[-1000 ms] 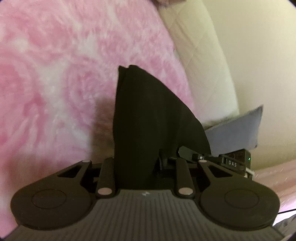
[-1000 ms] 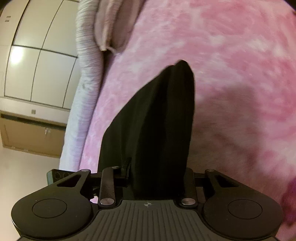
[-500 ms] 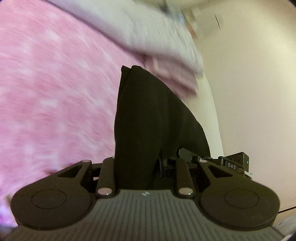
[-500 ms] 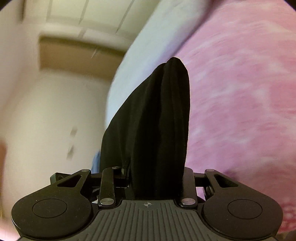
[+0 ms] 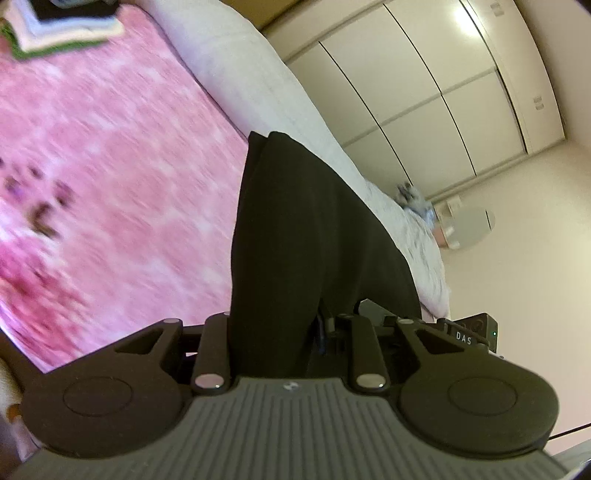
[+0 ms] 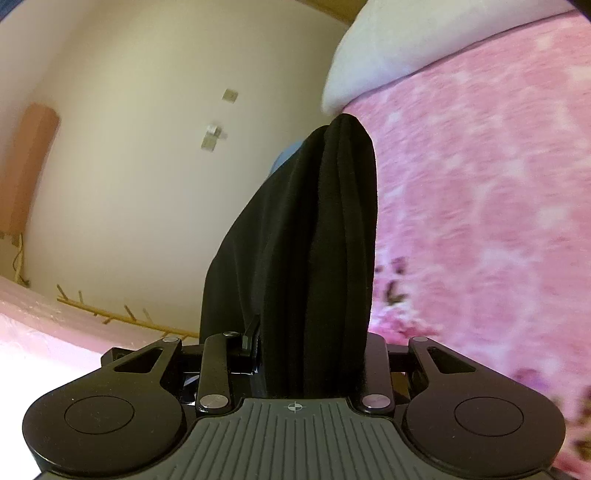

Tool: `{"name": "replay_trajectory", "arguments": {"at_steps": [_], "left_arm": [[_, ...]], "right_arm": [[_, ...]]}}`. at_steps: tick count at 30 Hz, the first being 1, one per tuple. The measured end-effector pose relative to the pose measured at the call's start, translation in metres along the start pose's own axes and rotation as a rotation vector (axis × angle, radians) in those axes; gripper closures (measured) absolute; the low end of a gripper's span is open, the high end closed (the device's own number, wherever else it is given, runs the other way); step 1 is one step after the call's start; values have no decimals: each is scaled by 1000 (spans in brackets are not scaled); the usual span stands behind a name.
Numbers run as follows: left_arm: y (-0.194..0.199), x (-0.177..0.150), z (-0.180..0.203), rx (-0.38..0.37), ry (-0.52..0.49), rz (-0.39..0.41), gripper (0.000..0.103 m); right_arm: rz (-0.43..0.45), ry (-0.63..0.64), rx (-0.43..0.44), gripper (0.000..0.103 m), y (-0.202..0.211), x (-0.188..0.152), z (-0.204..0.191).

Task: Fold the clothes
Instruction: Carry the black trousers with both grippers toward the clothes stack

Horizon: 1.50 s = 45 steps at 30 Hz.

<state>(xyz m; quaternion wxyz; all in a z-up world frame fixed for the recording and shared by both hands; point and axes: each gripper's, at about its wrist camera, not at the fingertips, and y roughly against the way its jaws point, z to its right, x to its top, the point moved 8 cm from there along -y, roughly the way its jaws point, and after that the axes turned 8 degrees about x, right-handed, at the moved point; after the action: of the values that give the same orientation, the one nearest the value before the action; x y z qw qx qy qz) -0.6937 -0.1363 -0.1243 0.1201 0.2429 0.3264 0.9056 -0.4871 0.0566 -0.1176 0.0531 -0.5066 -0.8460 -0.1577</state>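
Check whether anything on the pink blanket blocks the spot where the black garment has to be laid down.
Nothing visible does. Both tools grip the black garment, bunched between their fingers. The pink blanket below shows bare; the folded stack sits off at its far corner. The garment hides what lies directly beneath it.

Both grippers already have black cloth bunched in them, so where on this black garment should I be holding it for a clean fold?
Hold the black garment by its edge, one corner per gripper, coming in from the sides. At present each of the left gripper and the right gripper clamps a thick, gathered wad, so the cloth hangs in pleats instead of spreading flat over the pink blanket.
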Motion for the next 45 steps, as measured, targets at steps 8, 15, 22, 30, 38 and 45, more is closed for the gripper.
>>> {"name": "replay_trajectory", "arguments": {"at_steps": [8, 15, 22, 30, 38, 45], "left_arm": [[58, 134, -120, 24, -22, -29, 81], [71, 230, -180, -10, -13, -15, 81], [78, 303, -223, 50, 42, 55, 81], [63, 383, -261, 82, 47, 40, 81], [28, 483, -313, 33, -54, -82, 81], [-9, 580, -345, -11, -176, -201, 81]], "right_arm": [[44, -65, 6, 70, -188, 39, -36], [74, -74, -32, 70, -295, 86, -56], [17, -46, 1, 70, -393, 137, -56], [-4, -74, 16, 70, -477, 190, -46], [128, -146, -3, 70, -540, 251, -35], [304, -209, -30, 70, -605, 304, -25]]}}
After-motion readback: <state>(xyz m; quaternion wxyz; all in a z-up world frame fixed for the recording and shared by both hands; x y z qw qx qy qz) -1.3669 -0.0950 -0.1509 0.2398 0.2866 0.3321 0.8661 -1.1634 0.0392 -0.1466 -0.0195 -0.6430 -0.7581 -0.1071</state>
